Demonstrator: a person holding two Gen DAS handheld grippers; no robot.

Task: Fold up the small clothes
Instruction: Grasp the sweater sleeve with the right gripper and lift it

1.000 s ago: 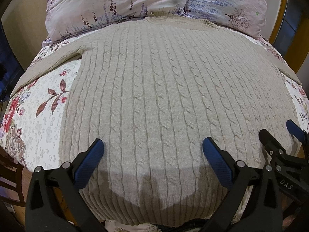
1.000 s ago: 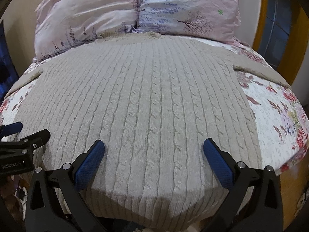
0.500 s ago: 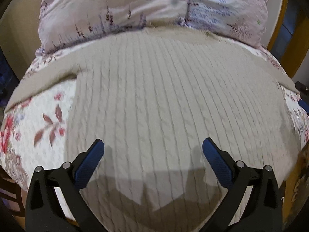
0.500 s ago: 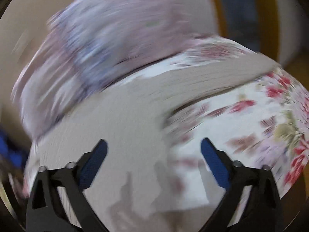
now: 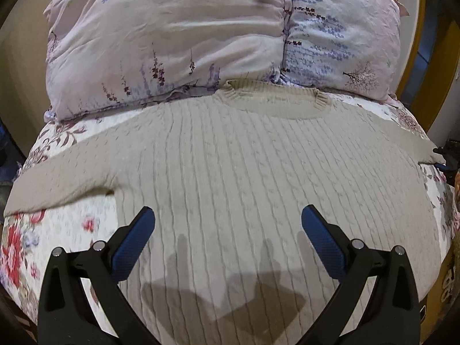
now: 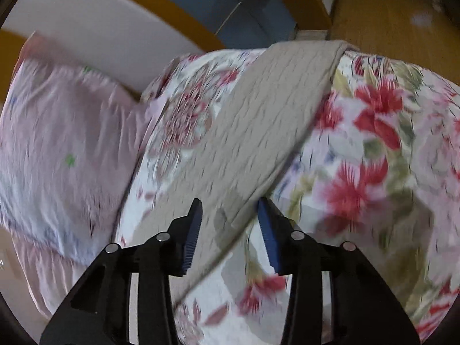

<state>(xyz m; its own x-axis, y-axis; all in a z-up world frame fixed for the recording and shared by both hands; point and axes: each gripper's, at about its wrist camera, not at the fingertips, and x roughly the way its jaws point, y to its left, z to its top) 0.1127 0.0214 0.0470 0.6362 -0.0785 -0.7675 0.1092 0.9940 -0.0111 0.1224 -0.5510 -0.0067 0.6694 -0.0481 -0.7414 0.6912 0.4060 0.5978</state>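
Observation:
A beige cable-knit sweater (image 5: 244, 187) lies flat on the bed, collar toward the pillows and both sleeves spread out. My left gripper (image 5: 227, 211) hovers open over the lower body of the sweater, with nothing between its fingers. My right gripper (image 6: 229, 202) is over the sweater's right sleeve (image 6: 258, 132), which runs out to the bed's edge. Its jaws are closing. The sleeve's near edge lies between them, and a gap still shows on both sides. The right gripper (image 5: 447, 158) also shows as a dark tip at the sleeve end in the left wrist view.
A floral bedsheet (image 5: 57, 230) covers the bed under the sweater. Pale pink pillows (image 5: 172, 43) lie along the head of the bed. A wooden bed frame (image 6: 172, 8) and wooden floor (image 6: 388, 8) lie beyond the sleeve end.
My right gripper swung from the sweater's hem out to the right sleeve, rolled over, and its jaws narrowed. My left gripper moved forward over the sweater; it stayed open.

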